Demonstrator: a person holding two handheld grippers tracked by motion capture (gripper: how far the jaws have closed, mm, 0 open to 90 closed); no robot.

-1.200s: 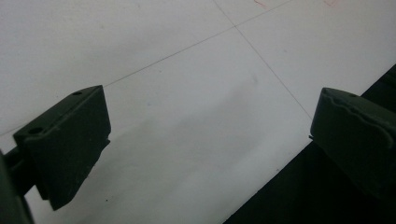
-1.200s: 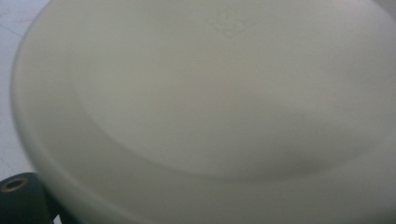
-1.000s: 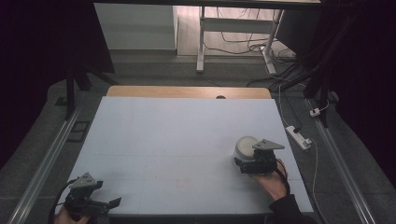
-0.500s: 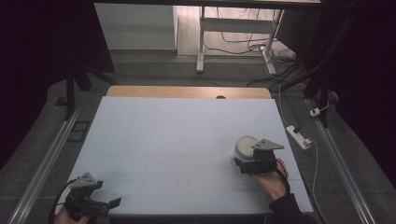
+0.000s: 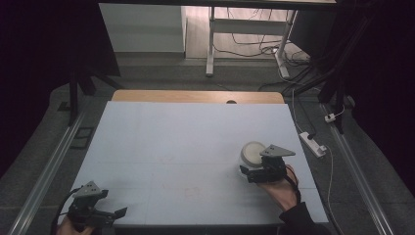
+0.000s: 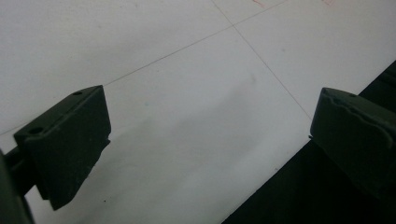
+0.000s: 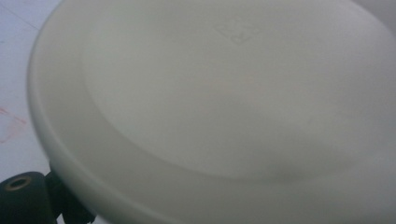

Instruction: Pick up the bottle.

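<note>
A white round dish lies on the right part of the white table. My right gripper is held by a hand just in front of it, jaws pointing left at its near edge. In the right gripper view the dish is very close, showing a small moulded triangle mark. One of the gripper's black fingers pokes out under its rim and the other is hidden. My left gripper sits at the table's near left corner. It is open with nothing between its jaws, which hang over the table's front edge.
A wooden strip runs along the table's far edge. A white power strip and cables lie on the floor to the right. Metal rails flank the table and a desk frame stands beyond it.
</note>
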